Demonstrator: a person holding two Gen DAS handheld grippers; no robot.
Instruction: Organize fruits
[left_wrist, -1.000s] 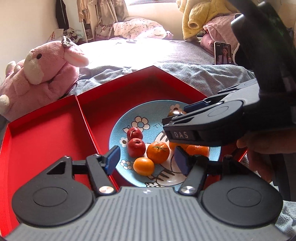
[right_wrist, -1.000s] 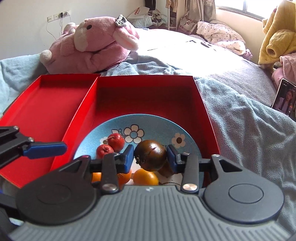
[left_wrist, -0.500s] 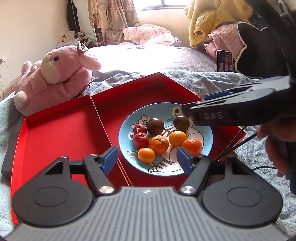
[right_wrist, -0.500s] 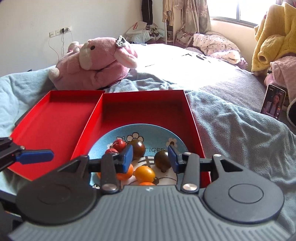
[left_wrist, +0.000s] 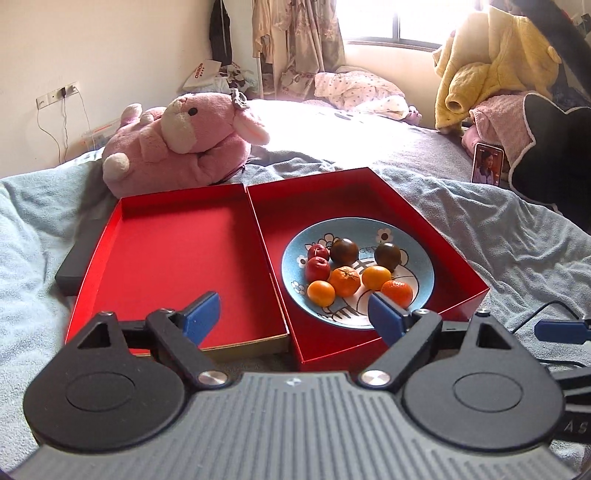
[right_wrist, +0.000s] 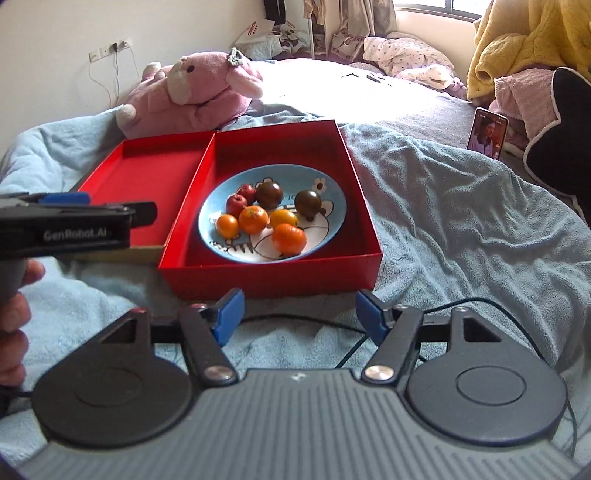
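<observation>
A blue flowered plate (left_wrist: 417, 258) (right_wrist: 332, 206) sits in the right red box (left_wrist: 436, 229) (right_wrist: 365, 236). On it lie two dark brown fruits (left_wrist: 344, 251) (right_wrist: 308, 201), two small red fruits (left_wrist: 317, 268) (right_wrist: 236, 201) and several orange ones (left_wrist: 345, 281) (right_wrist: 289, 239). The left red box (left_wrist: 173, 266) (right_wrist: 144, 173) holds nothing. My left gripper (left_wrist: 293, 314) is open and empty, pulled back in front of the boxes. My right gripper (right_wrist: 297, 314) is open and empty, over the blanket in front of the right box.
The boxes lie on a blue blanket (right_wrist: 461, 229) on a bed. A pink plush toy (left_wrist: 184, 144) (right_wrist: 192, 96) lies behind them. A phone (left_wrist: 487, 162) (right_wrist: 487, 132) stands at the right. A black cable (right_wrist: 436, 314) runs under my right gripper.
My right gripper has let go of a dark brown fruit onto the plate and opened. Both grippers have drawn back and away from the boxes.
</observation>
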